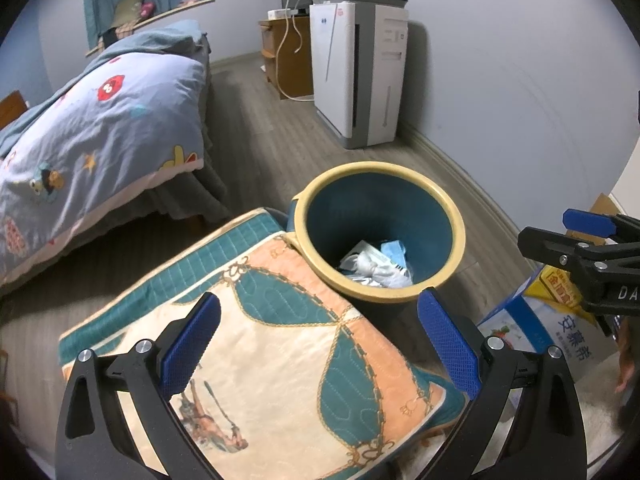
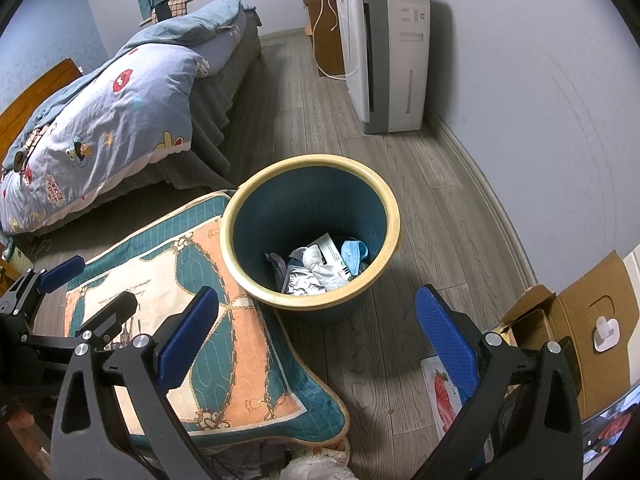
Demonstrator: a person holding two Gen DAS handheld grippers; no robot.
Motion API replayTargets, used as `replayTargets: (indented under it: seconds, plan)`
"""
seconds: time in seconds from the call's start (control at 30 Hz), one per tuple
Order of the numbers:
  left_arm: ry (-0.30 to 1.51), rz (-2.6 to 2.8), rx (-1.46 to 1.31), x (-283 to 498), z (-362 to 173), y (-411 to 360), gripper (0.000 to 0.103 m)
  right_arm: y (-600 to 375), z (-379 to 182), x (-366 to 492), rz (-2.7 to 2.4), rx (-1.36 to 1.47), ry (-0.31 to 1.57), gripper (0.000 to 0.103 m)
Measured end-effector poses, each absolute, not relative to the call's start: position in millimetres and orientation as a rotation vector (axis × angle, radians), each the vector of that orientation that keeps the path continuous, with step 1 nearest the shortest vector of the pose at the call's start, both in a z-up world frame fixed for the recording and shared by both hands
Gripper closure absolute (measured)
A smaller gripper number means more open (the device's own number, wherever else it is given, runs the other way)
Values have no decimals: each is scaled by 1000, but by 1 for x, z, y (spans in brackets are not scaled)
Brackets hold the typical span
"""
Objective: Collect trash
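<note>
A round bin with a cream rim and teal inside stands on the wood floor; it also shows in the right wrist view. Crumpled trash lies at its bottom: paper, foil and a blue mask. My left gripper is open and empty, above a patterned cushion beside the bin. My right gripper is open and empty, above the floor just in front of the bin. The right gripper also shows at the right edge of the left wrist view.
A bed with a blue cartoon quilt stands to the left. A white air purifier stands against the far wall. A blue carton and an open cardboard box are to the right of the bin.
</note>
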State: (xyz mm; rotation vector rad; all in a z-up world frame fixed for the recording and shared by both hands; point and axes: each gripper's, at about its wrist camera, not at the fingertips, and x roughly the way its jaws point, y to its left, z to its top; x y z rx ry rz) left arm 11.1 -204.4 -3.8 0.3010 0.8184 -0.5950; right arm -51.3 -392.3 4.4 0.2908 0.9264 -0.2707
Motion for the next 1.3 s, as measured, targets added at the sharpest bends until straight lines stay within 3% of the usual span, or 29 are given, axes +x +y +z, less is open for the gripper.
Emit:
replayTargets:
  seconds: [1.3]
  plan:
    - [815,-607,334,10,-6,-202,5,-391,3,-49,-279,300,936,6]
